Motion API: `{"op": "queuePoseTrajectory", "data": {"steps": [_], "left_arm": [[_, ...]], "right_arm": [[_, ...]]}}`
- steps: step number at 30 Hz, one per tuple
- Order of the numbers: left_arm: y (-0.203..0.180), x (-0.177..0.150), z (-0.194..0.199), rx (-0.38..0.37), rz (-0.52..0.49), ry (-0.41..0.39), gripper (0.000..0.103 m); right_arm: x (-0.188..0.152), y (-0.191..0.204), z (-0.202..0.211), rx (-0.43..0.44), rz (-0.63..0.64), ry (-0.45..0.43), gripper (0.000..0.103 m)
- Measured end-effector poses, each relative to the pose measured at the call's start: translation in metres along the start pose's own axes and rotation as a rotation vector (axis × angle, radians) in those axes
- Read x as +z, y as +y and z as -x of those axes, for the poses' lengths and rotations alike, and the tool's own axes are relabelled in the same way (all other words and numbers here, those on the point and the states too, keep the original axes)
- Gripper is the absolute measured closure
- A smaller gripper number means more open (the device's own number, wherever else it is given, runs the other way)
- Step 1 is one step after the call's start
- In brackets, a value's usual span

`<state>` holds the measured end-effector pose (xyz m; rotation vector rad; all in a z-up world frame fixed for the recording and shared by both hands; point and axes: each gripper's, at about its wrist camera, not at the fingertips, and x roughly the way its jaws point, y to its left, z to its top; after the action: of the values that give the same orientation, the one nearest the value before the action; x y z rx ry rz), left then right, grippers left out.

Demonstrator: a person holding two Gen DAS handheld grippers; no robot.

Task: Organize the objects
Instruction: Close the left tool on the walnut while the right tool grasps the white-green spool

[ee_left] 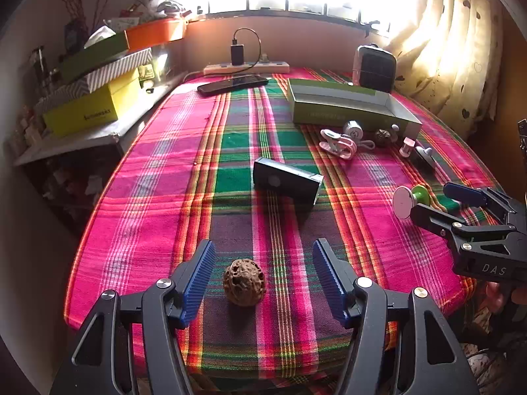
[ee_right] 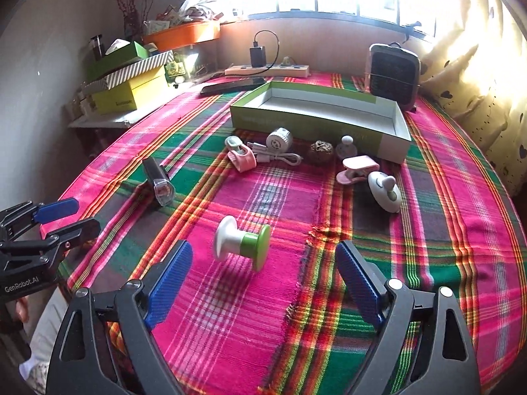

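Between the spread fingers of the left tool (ee_left: 263,283) a walnut (ee_left: 244,281) lies untouched on the plaid-covered desk (ee_left: 158,171), framed for a grasp. The right tool (ee_right: 263,279), equally wide, brackets a white-and-green spool (ee_right: 242,243). Beyond, an open green box (ee_right: 316,115) probably awaits the clips and cable beside it.

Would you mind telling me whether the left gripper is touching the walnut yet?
Apart. The left wrist view shows the walnut between the open left gripper pads, tablecloth visible on both sides.
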<state>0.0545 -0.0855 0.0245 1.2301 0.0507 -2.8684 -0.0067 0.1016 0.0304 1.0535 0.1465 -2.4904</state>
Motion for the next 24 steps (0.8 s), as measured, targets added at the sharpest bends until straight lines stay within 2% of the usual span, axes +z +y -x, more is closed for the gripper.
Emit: {"op": "queuePoseTrajectory", "data": {"steps": [5,8,17,20,24], "left_arm": [[0.005,-0.006,-0.008,-0.021,0.023,0.036,0.042],[0.008,-0.007,-0.012,-0.006,0.03,0.043,0.042],[0.019,-0.014,-0.017,-0.002,0.056,0.068,0.042],[0.019,-0.015,-0.016,0.0,0.054,0.061,0.045],[0.023,-0.013,-0.017,-0.008,0.073,0.055,0.054]], "right_arm": [[0.0,0.004,-0.005,-0.009,0.002,0.006,0.016],[0.0,0.005,-0.009,-0.018,0.002,0.018,0.026],[0.0,0.004,-0.014,-0.037,-0.009,0.04,0.038],[0.0,0.005,-0.016,-0.035,-0.004,0.051,0.043],[0.0,0.005,-0.017,-0.04,-0.005,0.054,0.051]]}}
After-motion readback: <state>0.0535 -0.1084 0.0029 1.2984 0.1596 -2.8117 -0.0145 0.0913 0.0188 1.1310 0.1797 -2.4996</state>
